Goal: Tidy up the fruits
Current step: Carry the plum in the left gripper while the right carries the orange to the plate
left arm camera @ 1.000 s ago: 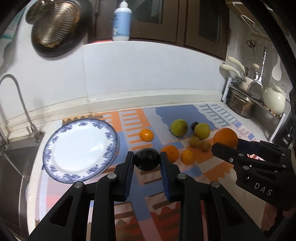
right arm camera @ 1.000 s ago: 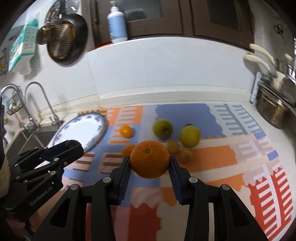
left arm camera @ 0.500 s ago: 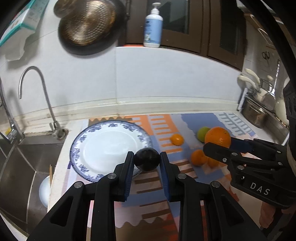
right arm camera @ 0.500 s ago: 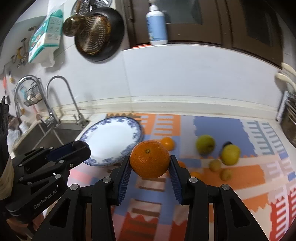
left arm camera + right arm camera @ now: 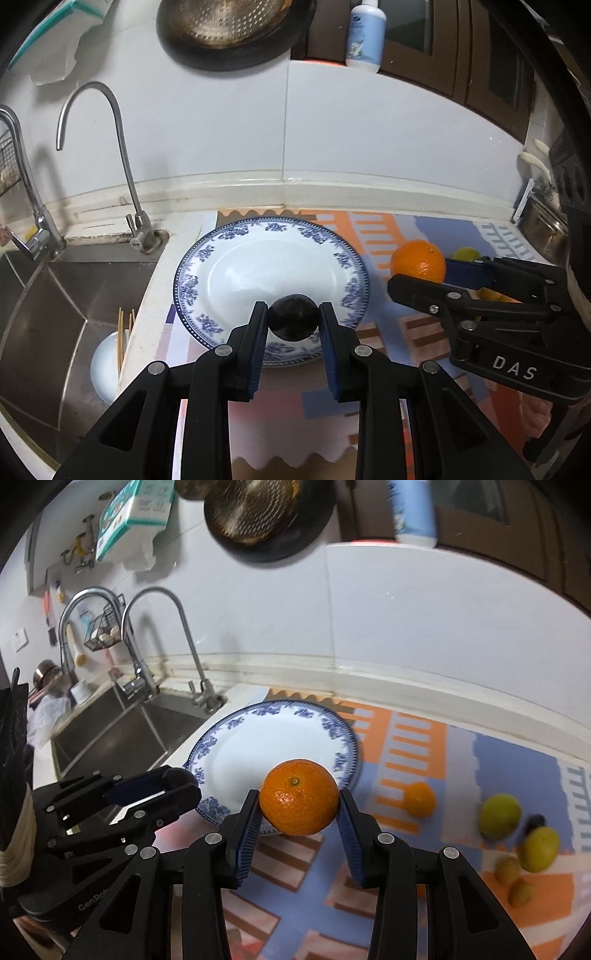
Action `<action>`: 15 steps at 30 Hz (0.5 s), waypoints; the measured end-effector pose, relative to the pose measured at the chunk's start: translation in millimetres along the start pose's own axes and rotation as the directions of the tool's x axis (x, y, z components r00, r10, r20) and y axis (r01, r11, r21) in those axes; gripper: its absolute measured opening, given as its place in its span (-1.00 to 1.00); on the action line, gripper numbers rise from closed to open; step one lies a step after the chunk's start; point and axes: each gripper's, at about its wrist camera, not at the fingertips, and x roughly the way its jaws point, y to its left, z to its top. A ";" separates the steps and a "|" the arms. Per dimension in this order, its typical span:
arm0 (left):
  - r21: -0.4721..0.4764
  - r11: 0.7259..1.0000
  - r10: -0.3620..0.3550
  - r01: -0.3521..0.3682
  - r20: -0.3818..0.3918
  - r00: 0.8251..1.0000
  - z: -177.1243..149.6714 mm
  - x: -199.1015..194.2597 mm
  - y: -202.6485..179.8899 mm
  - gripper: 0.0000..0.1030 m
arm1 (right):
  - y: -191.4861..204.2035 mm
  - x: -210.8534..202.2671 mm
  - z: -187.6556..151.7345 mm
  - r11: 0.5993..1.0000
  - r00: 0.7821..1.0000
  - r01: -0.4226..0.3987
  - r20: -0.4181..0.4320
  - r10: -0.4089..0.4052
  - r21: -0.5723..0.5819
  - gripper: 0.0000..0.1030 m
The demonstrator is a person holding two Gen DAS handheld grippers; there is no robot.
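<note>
Left gripper was clamped on a small dark round fruit, pads pressing its two sides; we could not tell the kind of fruit. In the left wrist view the fruit sat at lower centre of the frame, over the near rim of the blue-patterned plate. We judged it was held above the plate, not resting on it, though contact could not be ruled out from this angle.

Right gripper was clamped on an orange, stem scar facing the camera. It hung at frame centre in the right wrist view, over the plate's near right edge. Grip was across the widest part, which we judged suited a round thing that would otherwise roll out.

Both grippers pointed at the plate, side by side, so we judged the plate was the collecting place and both fruits were about to be set down.

Remaining fruit lay on the patterned mat at right of the right wrist frame: a small orange, two yellow-green fruits, two small brownish ones. Plate centre was bare. The sink lay just left of the plate, a risk for a rolling fruit.
</note>
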 end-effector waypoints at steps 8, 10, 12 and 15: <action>-0.022 0.999 -0.039 0.037 -0.066 0.997 7.0 41.9 22.1 -0.47 | -1.0 55.6 9.1 0.999 0.996 -0.034 -0.088 0.034 0.006 -0.19; -0.016 0.999 -0.034 0.033 -0.079 0.996 8.4 51.1 24.7 -0.47 | -2.4 67.6 10.2 0.999 0.993 -0.039 -0.109 0.039 0.004 -0.19; -0.018 0.999 -0.030 0.028 -0.093 0.995 9.7 59.8 28.5 -0.47 | -2.3 77.4 11.0 0.999 0.991 -0.043 -0.129 0.042 -0.002 -0.19; -0.028 0.999 -0.038 0.035 -0.123 0.992 10.4 72.3 33.8 -0.46 | -2.7 90.0 11.5 0.999 0.987 -0.049 -0.155 0.047 -0.011 -0.19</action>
